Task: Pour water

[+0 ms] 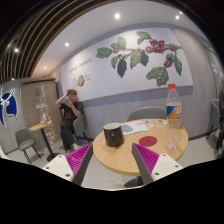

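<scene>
A round wooden table (125,158) stands just ahead of my fingers. A dark cup (113,134) sits on its left part, beyond the gap between the fingers. A clear bottle with an orange label and red cap (173,108) stands upright on the table's right side, far from the fingers. A pink round coaster (148,141) lies between cup and bottle. My gripper (112,160) is open and empty, its magenta pads (79,157) spread wide on either side of the table's near edge, short of the cup.
White papers (137,126) lie at the table's back. A grey chair (149,113) stands behind the table. A person (68,112) sits at a small table (42,127) to the left. A wall with a leaf mural (140,55) is behind.
</scene>
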